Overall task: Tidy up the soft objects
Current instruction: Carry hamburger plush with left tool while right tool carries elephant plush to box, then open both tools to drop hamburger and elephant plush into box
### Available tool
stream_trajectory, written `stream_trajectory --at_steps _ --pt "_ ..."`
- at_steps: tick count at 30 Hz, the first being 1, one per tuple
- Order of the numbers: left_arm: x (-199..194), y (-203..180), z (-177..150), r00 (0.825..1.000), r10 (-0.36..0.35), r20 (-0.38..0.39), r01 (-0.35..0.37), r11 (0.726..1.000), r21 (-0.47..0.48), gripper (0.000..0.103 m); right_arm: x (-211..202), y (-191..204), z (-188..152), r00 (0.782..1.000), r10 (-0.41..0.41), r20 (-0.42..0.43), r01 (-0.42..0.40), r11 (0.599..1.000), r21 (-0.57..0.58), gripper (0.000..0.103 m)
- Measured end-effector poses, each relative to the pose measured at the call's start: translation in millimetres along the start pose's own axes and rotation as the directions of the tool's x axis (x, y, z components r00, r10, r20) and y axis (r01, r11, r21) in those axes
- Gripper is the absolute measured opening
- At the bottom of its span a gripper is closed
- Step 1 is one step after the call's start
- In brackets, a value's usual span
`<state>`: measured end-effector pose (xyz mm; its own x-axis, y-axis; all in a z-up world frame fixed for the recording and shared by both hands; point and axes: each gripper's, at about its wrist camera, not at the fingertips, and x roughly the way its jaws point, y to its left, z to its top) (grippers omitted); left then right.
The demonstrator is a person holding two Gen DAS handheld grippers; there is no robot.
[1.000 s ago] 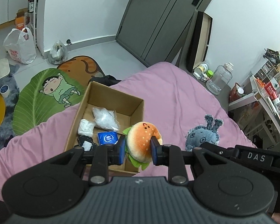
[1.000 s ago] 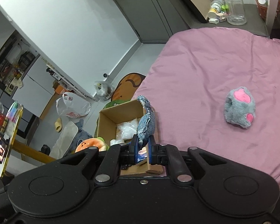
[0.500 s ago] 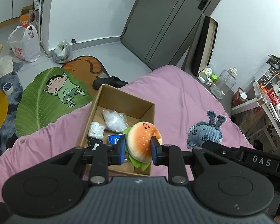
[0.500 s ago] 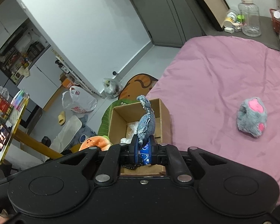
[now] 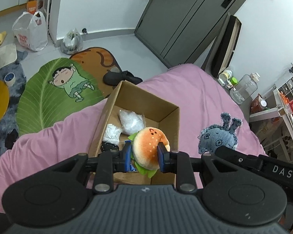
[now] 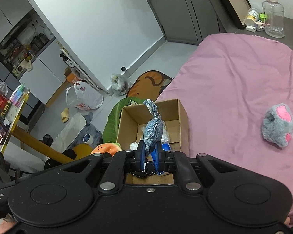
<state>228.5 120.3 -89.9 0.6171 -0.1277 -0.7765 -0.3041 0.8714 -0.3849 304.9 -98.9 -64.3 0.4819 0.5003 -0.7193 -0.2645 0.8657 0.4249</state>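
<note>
Grippers, two: left gripper (image 5: 144, 155) clamps burger plush (image 5: 149, 149) above cardboard box (image 5: 169, 120); right gripper (image 6: 149, 156) pinches denim plush (image 6: 153, 130) over it. Grey paw plush (image 6: 278, 124), one, on open pink bedspread (image 6: 234, 78).

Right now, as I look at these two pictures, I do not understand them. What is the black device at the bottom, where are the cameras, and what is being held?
The black shapes are two hand-held grippers; a person carries one in each hand. Each has a wide-angle camera that looks forward along its two fingers, so there is one picture from each gripper.

The left gripper is shut on a burger plush. The right gripper is shut on a denim toy. Both hang over an open cardboard box standing on a pink bed. White plastic-wrapped bundles already lie in the box. A grey paw plush lies on the bed, apart from the box.
</note>
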Motion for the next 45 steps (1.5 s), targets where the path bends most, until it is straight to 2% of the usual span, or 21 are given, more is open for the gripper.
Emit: stream_trajectory --at_steps 14,21,31,35,38,40,41,45 --pt "50.0 14.1 1.7 0.992 0.018 -0.126 -0.020 1.000 -0.015 0.027 40.4 0.8 11.9 0.998 -0.019 -0.055 0.019 1.000 0.014 0.010" --pt "70.8 23.8 8.3 0.979 0.026 -0.203 -0.036 0.998 -0.043 0.030 61.2 0.1 18.2 0.997 -0.030 -0.075 0.032 0.999 0.020 0.010" --pt "75.7 26.7 25.2 0.976 0.041 -0.212 -0.051 0.998 -0.042 0.034 83.5 -0.4 31.6 0.996 -0.039 -0.086 0.040 0.999 0.016 0.011" --pt "76.0 26.4 29.8 0.977 0.041 -0.209 -0.052 0.998 -0.044 0.034 85.6 -2.3 34.0 0.995 -0.044 -0.087 0.045 0.999 0.017 0.026" --pt "76.0 26.5 32.5 0.977 0.046 -0.208 -0.056 0.998 -0.043 0.037 83.0 -7.5 34.7 0.995 -0.051 -0.091 0.054 0.998 0.029 0.027" --pt "75.0 25.7 32.4 0.978 0.049 -0.203 -0.059 0.997 -0.044 0.044 81.3 -9.8 34.6 0.994 -0.058 -0.095 0.062 0.998 0.032 0.029" --pt "74.2 25.2 32.2 0.978 0.050 -0.200 -0.060 0.997 -0.045 0.046 79.3 -11.3 33.6 0.994 -0.059 -0.096 0.062 0.998 0.032 0.032" --pt "70.7 22.2 31.0 0.977 0.058 -0.207 -0.067 0.997 -0.038 0.065 73.2 -13.6 31.2 0.993 -0.063 -0.096 0.066 0.998 0.025 0.047"
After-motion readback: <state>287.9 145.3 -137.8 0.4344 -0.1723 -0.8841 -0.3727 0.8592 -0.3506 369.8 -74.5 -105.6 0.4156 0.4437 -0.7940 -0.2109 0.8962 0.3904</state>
